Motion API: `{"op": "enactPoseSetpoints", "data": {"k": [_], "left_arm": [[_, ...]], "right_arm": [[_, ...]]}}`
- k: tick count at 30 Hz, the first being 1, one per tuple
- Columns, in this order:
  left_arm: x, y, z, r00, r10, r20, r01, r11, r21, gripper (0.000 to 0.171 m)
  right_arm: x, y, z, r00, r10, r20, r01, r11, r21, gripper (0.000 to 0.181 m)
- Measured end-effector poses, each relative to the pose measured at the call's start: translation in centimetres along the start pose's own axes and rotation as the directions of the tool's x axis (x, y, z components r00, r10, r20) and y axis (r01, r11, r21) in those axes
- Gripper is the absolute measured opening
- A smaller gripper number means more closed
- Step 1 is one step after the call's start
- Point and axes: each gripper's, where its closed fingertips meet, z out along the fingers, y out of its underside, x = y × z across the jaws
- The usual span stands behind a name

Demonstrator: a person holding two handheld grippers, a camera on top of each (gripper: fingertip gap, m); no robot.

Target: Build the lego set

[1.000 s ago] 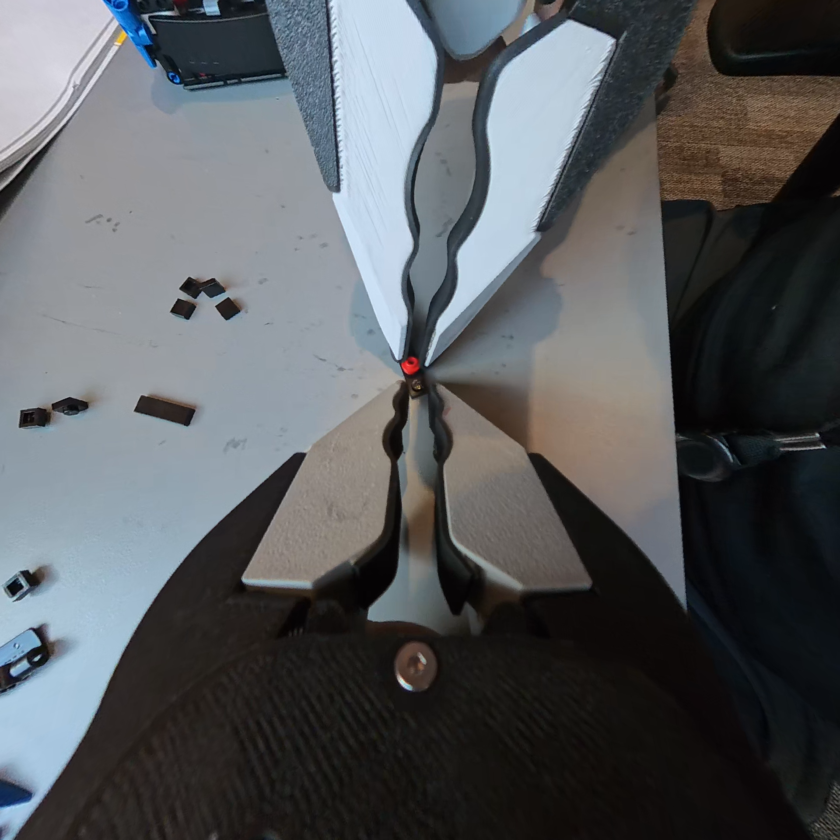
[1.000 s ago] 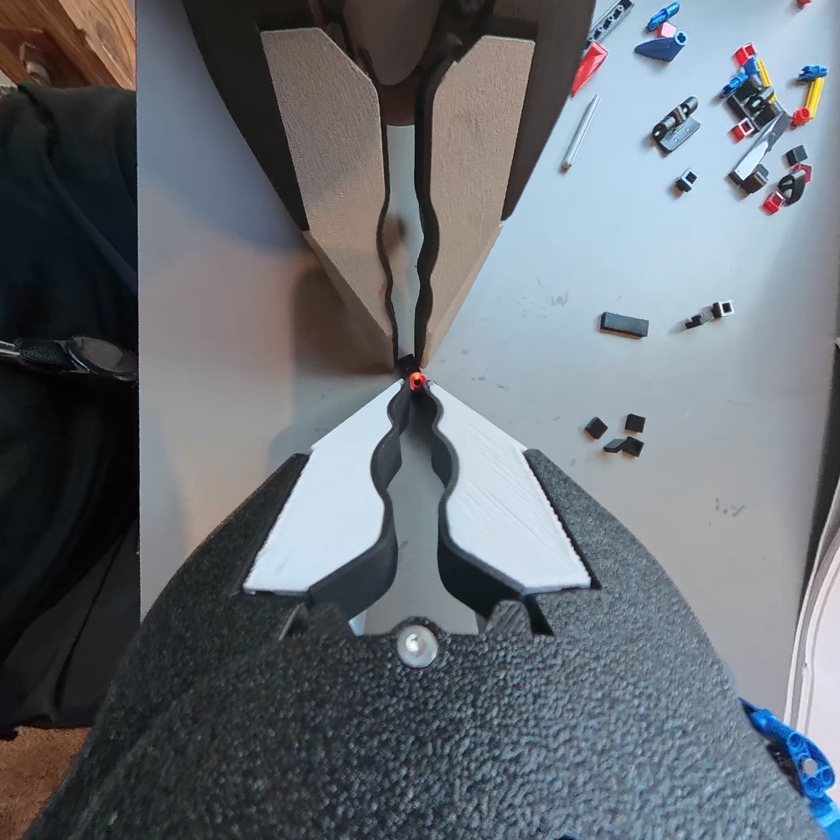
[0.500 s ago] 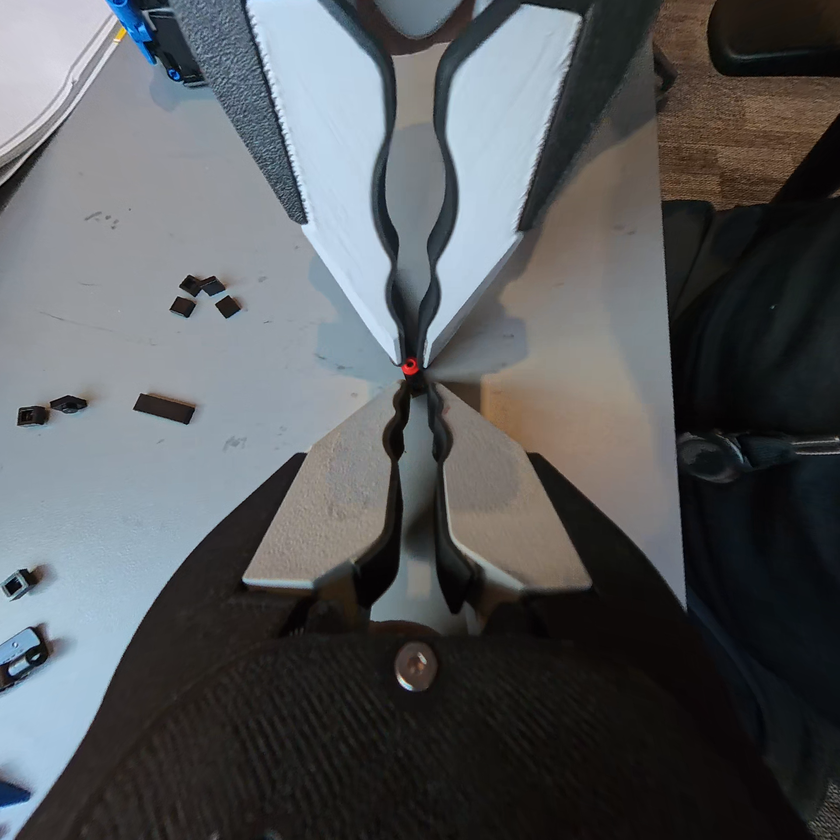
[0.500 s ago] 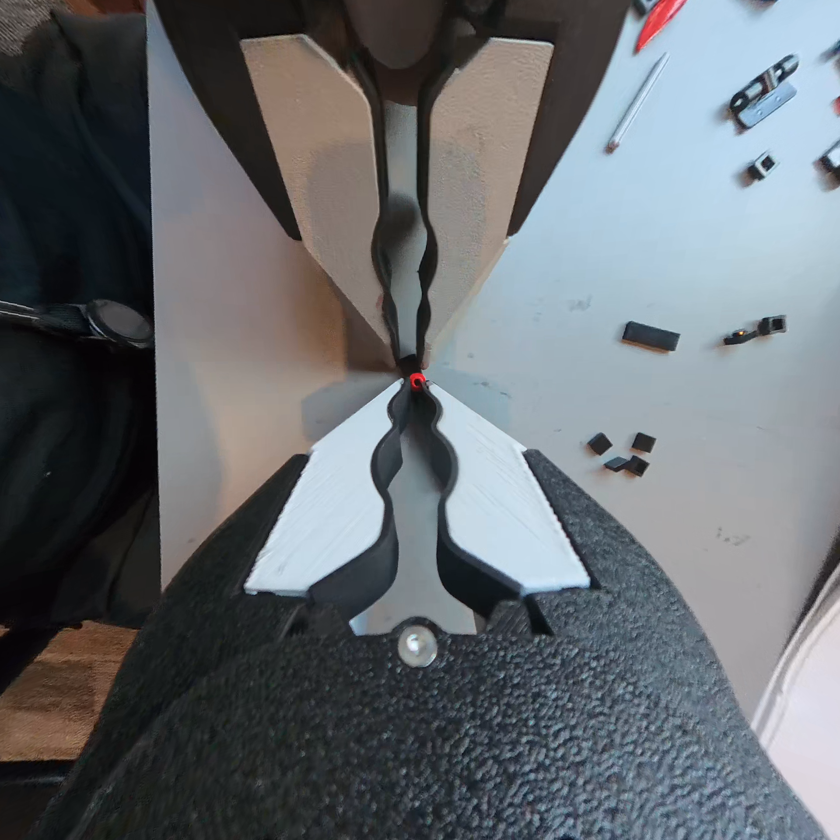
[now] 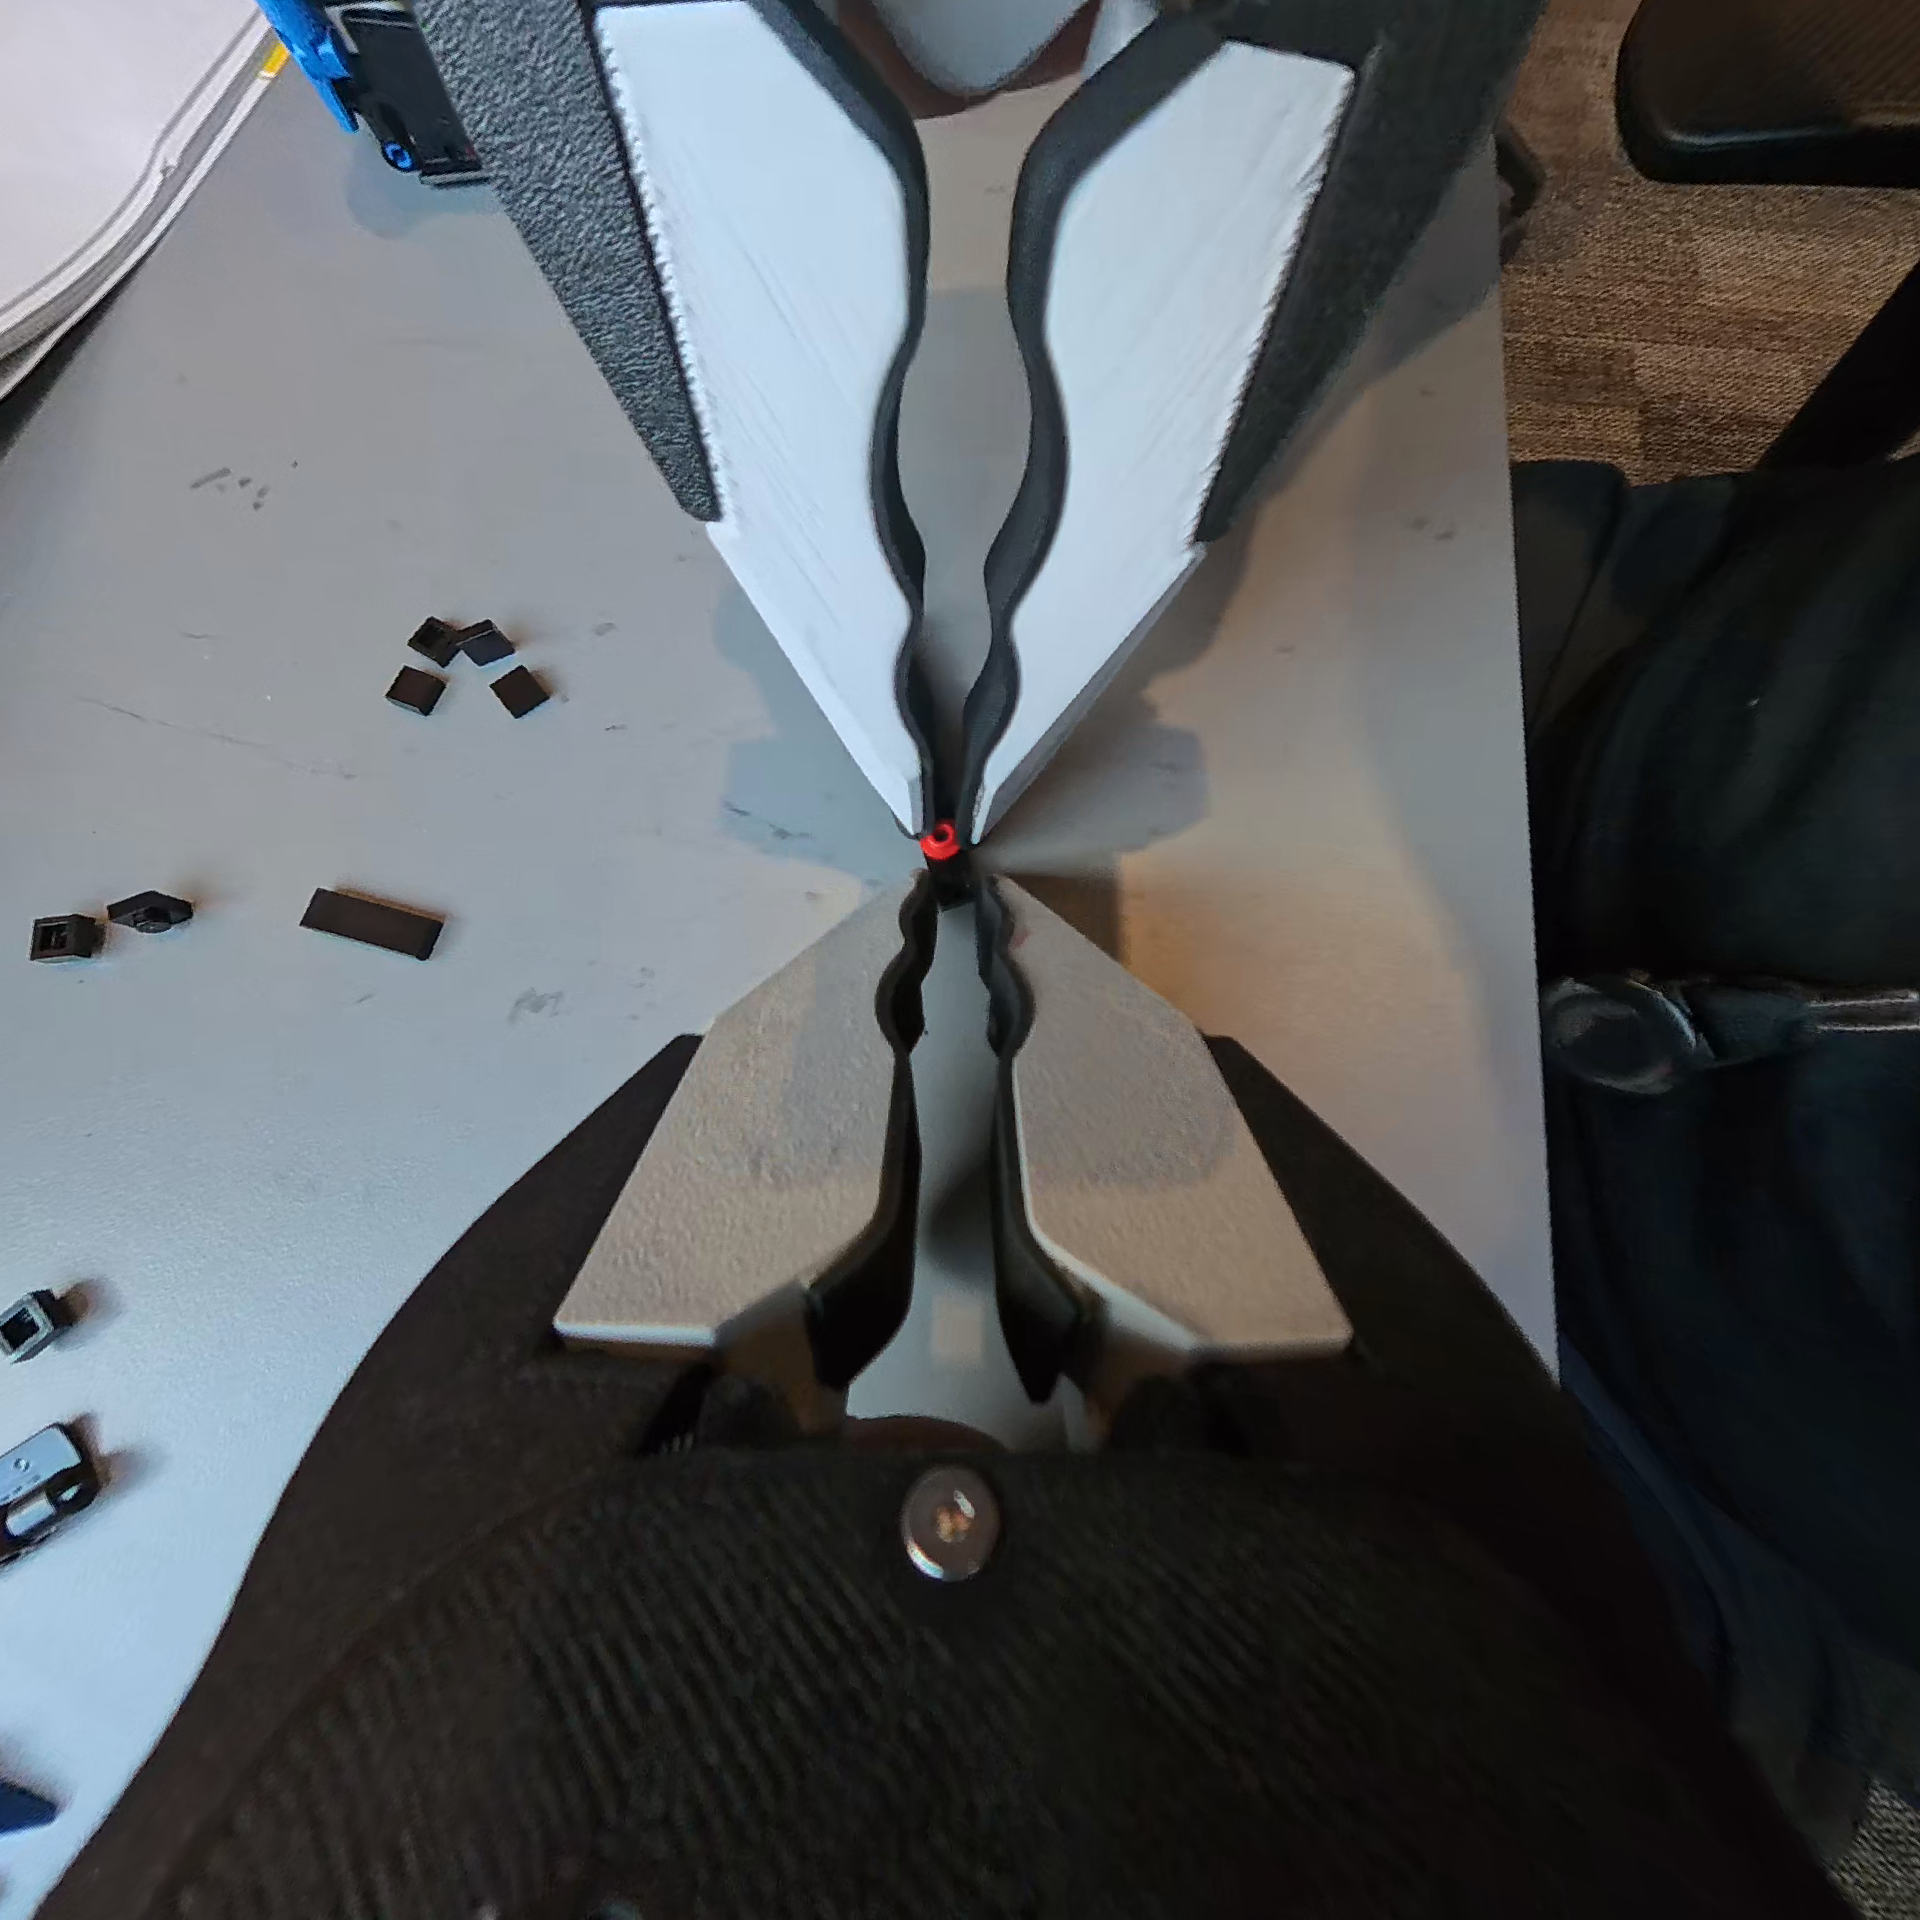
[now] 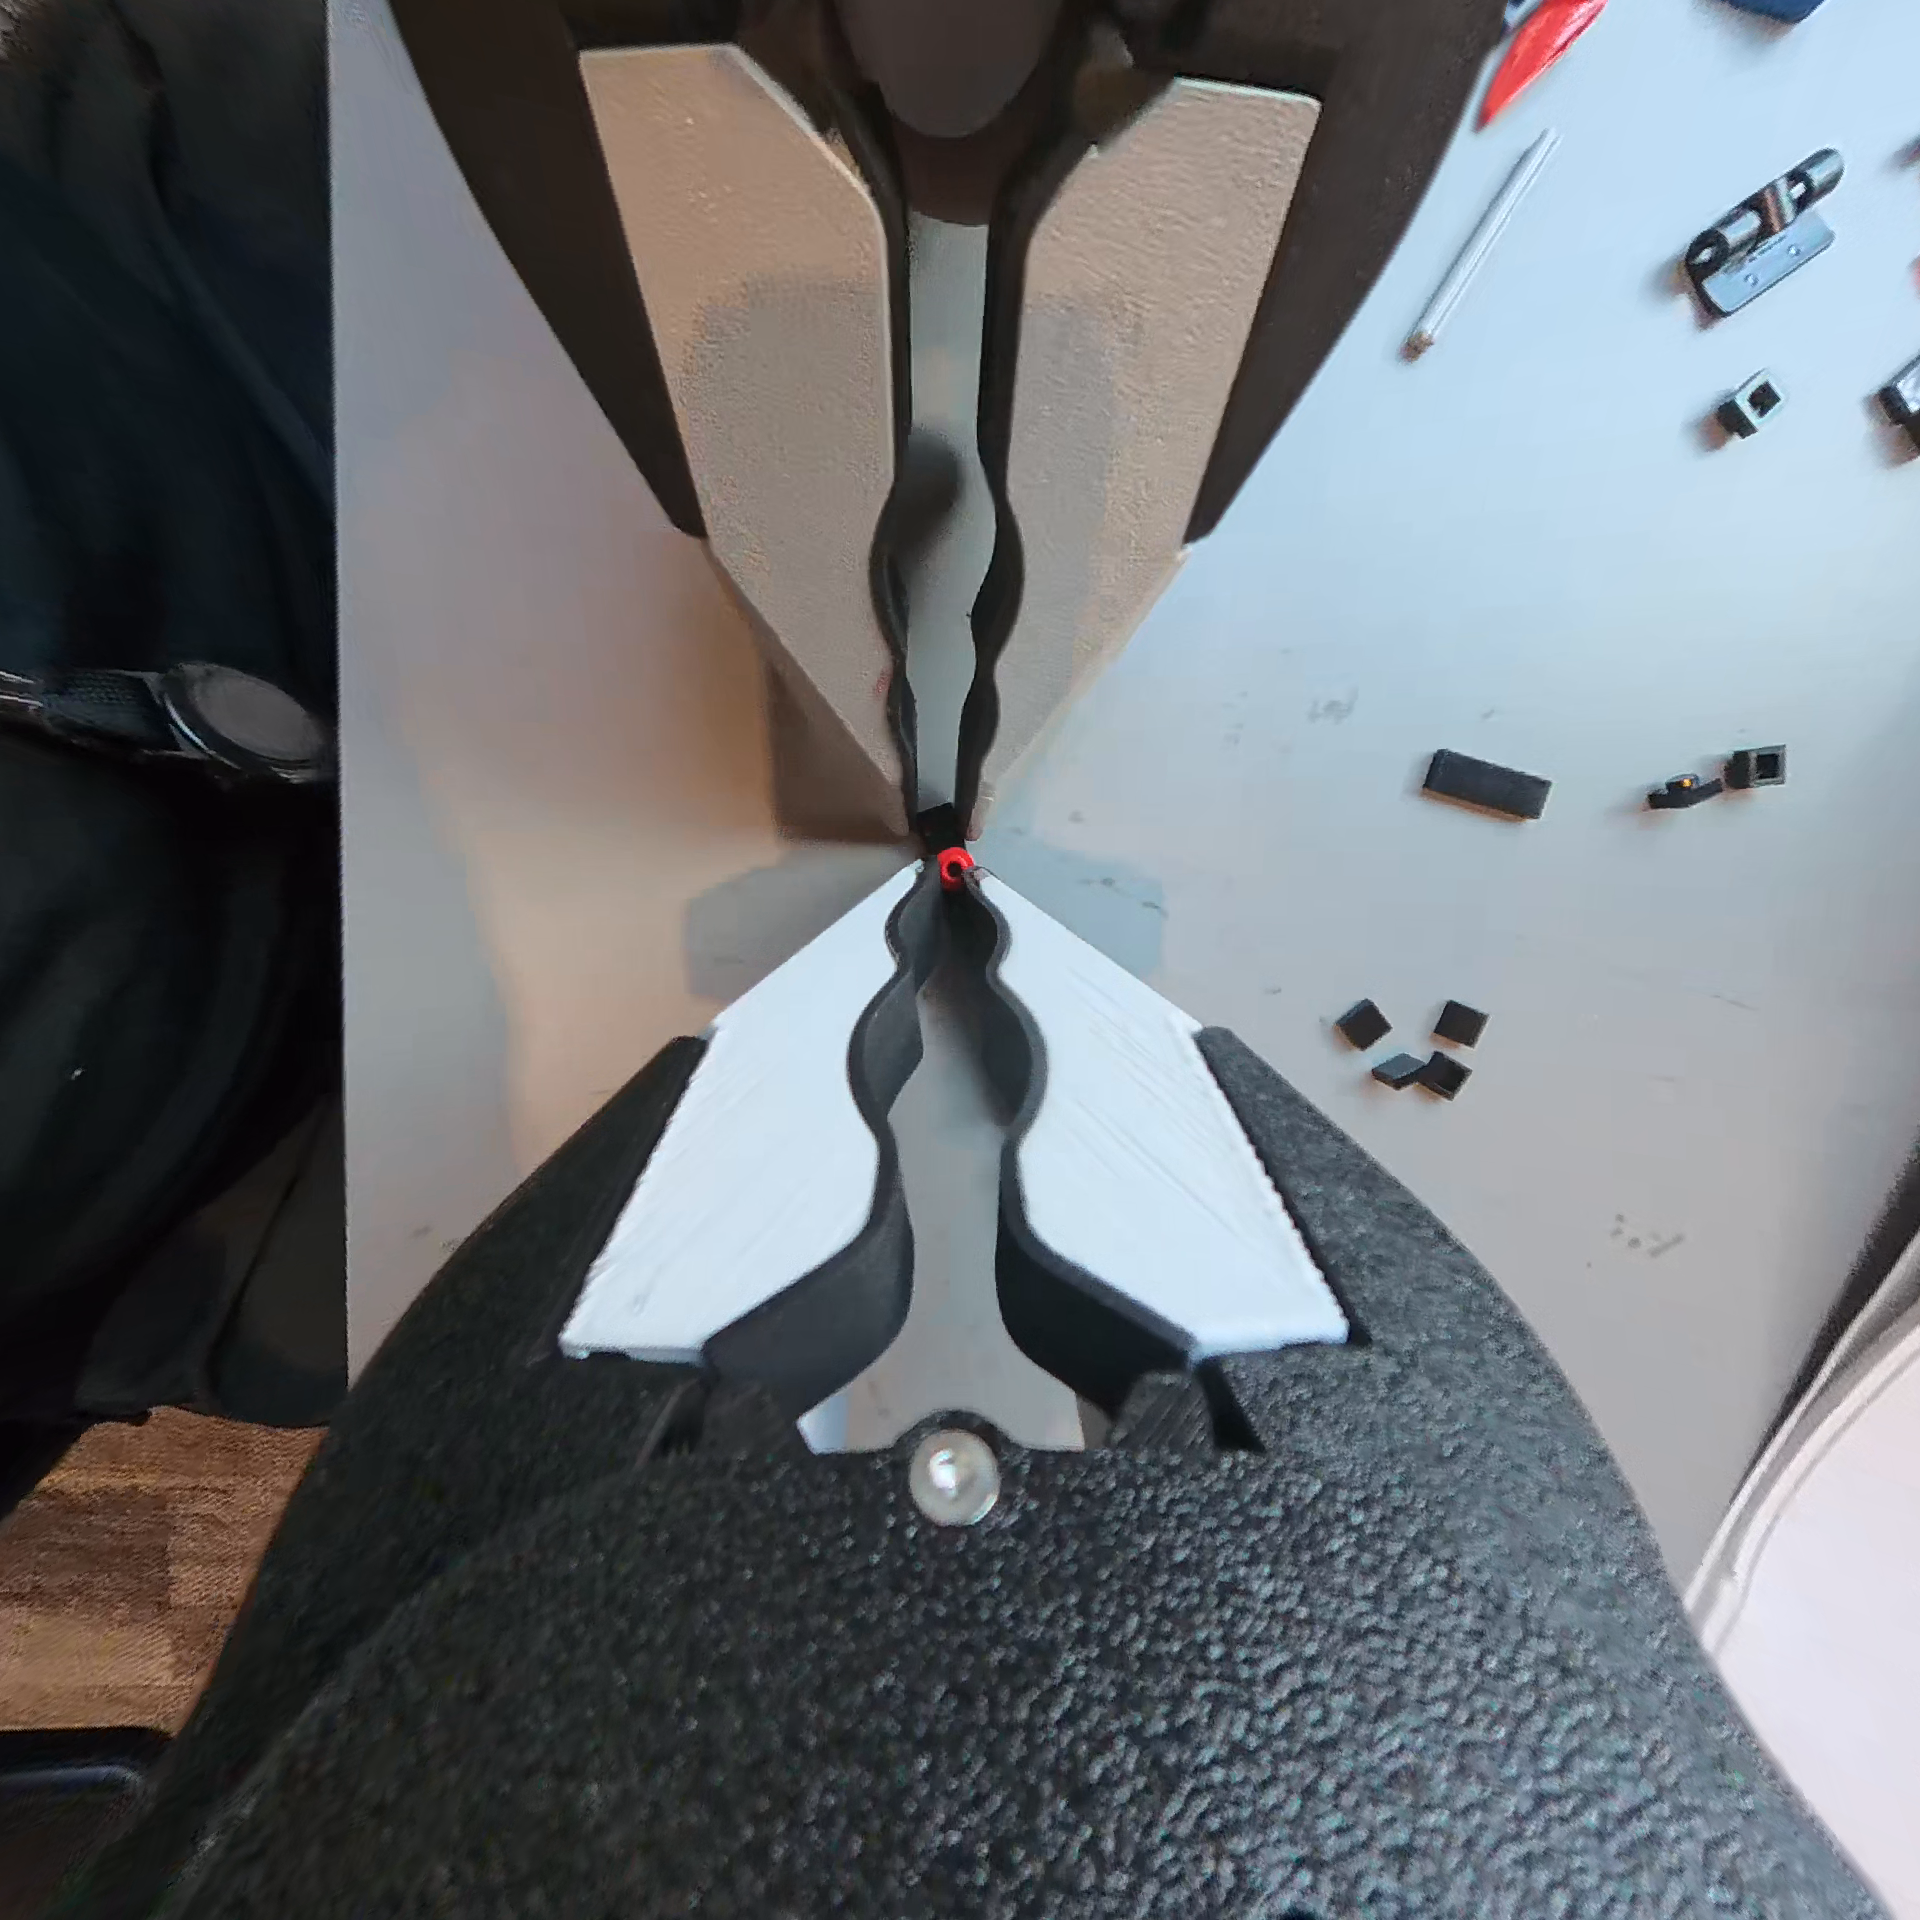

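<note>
Both grippers meet tip to tip above the grey table [image 5: 312,416] near its edge. My left gripper [image 5: 951,896], with grey fingers, is shut on a tiny black piece [image 5: 951,888]. My right gripper [image 6: 951,881], with white fingers, is shut on a tiny red ring-shaped piece [image 6: 951,865]. The red piece [image 5: 940,836] touches the black piece [image 6: 935,816] end to end. In the left wrist view the right gripper [image 5: 943,821] comes in from the top. In the right wrist view the left gripper [image 6: 940,805] comes in from the top. Most of both pieces is hidden by the fingertips.
Several small black tiles [image 5: 462,665], a flat black plate [image 5: 372,923] and small black connectors [image 5: 104,925] lie to the side. A blue and black model [image 5: 384,83] stands farther off. A grey rod [image 6: 1481,244], a hinge part [image 6: 1756,234] and a person's watch [image 6: 223,722] also show. The tips of both grippers are at nearly the same place. From either gripper's tips it is about 10 centimeters to the flat black plate [image 5: 372,923].
The right gripper has swung into line with the left and come closer. The red piece now sits against the black piece. Both grippers stay shut.
</note>
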Motion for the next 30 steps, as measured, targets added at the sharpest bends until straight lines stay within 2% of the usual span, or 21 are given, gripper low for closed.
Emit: {"op": "enactPoseSetpoints", "data": {"k": [4, 10, 14, 18, 20, 23, 30], "left_arm": [[0.0, 0.0, 0.0, 1.0, -0.007, -0.003, 0.007, 1.0, 0.0, 0.005], [0.0, 0.1, -0.1, 1.0, -0.009, 0.004, 0.009, 1.0, 0.001, 0.005], [0.0, 0.1, -0.1, 1.0, -0.016, -0.002, 0.016, 1.0, 0.004, 0.005], [-0.1, 0.1, -0.1, 0.999, -0.037, -0.014, 0.037, 0.999, 0.005, 0.004], [-0.1, 0.1, -0.1, 0.999, -0.039, -0.014, 0.04, 0.999, 0.005, 0.005], [-0.1, 0.1, -0.1, 0.999, -0.036, -0.011, 0.036, 0.999, 0.005, 0.005], [-0.1, 0.1, -0.1, 0.999, -0.039, -0.012, 0.039, 0.999, 0.005, 0.005]], "right_arm": [[0.0, 0.0, 0.0, 0.999, 0.014, 0.033, -0.012, 0.999, -0.041, 0.002], [0.0, -0.2, 0.1, 0.984, 0.157, 0.087, -0.153, 0.987, -0.053, 0.003], [-0.1, -0.2, -0.2, 0.971, 0.226, 0.078, -0.232, 0.97, 0.072, 0.003], [0.2, -1.0, -1.7, 0.939, 0.327, 0.112, -0.344, 0.911, 0.225, 0.0], [0.5, -1.1, -1.7, 0.952, 0.3, 0.066, -0.307, 0.922, 0.234, 0.0], [0.4, -0.9, -0.8, 0.973, 0.232, 0.006, -0.229, 0.957, 0.177, 0.0], [0.2, -0.7, -0.1, 0.983, 0.184, 0.002, -0.183, 0.976, 0.12, 0.0]]}}
